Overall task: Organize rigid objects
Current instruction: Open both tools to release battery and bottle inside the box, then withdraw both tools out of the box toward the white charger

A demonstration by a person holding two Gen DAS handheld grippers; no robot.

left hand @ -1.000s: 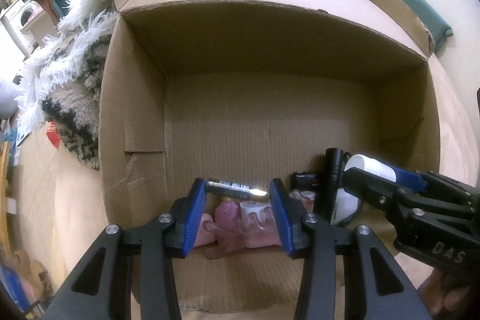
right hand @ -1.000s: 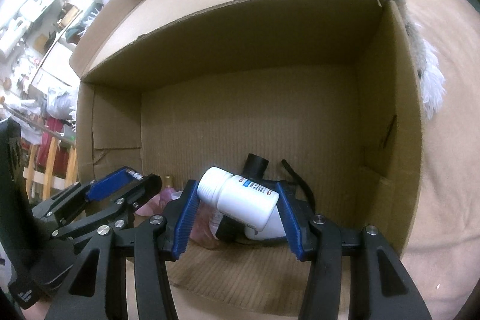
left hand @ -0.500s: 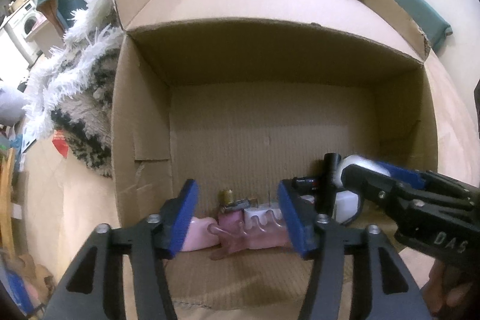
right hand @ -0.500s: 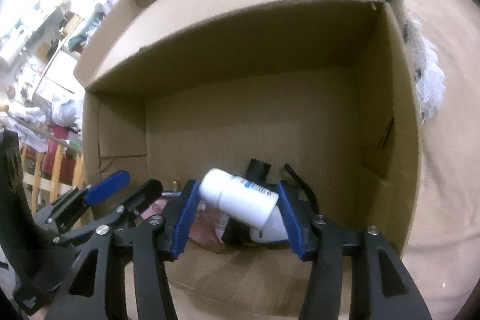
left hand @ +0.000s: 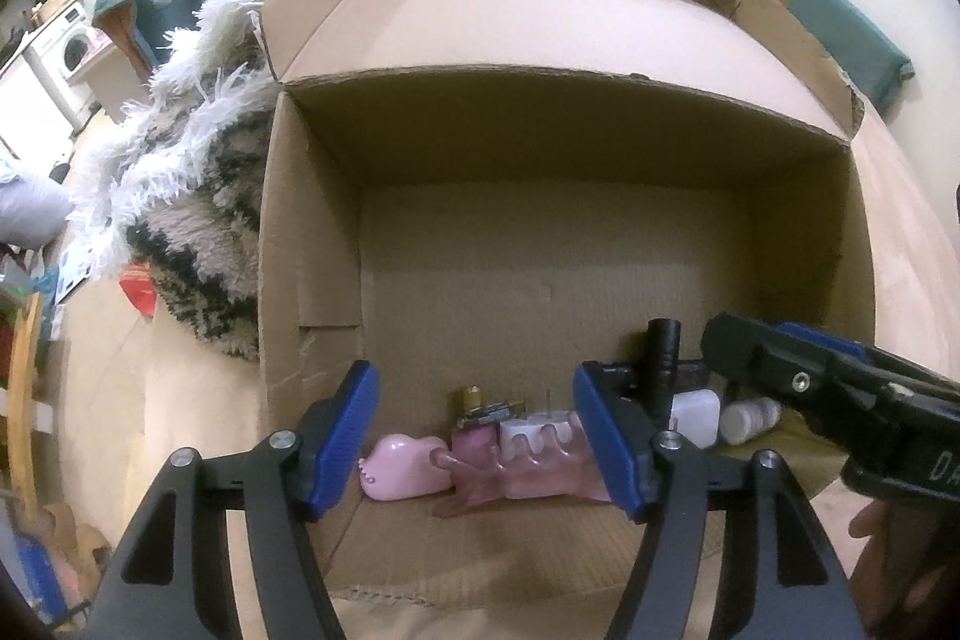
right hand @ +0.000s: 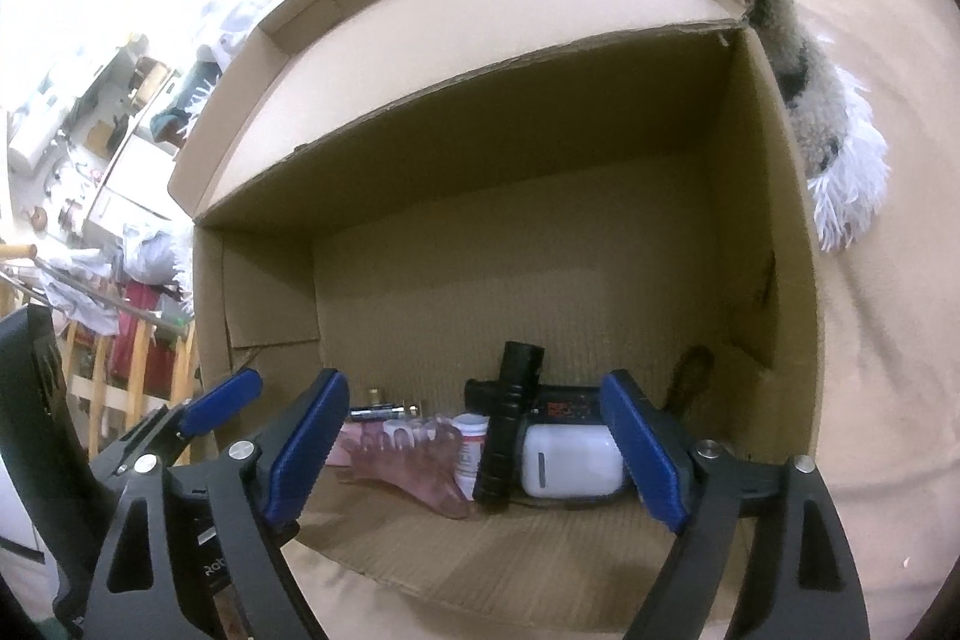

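Left wrist view only: pink heart-shaped case at 7 o'clock on the box floor, shaggy black-and-white rug outside the left wall, washing machine at 10 o'clock. Right wrist view only: red-lettered dark item behind the white charger case, plus a dark strap at 3 o'clock of it. Cardboard box lies open toward both cameras. Left gripper fingers apart, just been opening, nothing between them; battery now lies on the floor, long axis 9-to-3 in the right view. Right gripper fingers wide apart, just been opening; white pill bottle is down on the floor on its side, cap end toward 8 o'clock in the left view. Black flashlight runs 12-to-6, head at 12, crossing between bottle and charger case. Pink dental model sits between battery and bottle. Right gripper body blocks the box's lower right corner in the left view.
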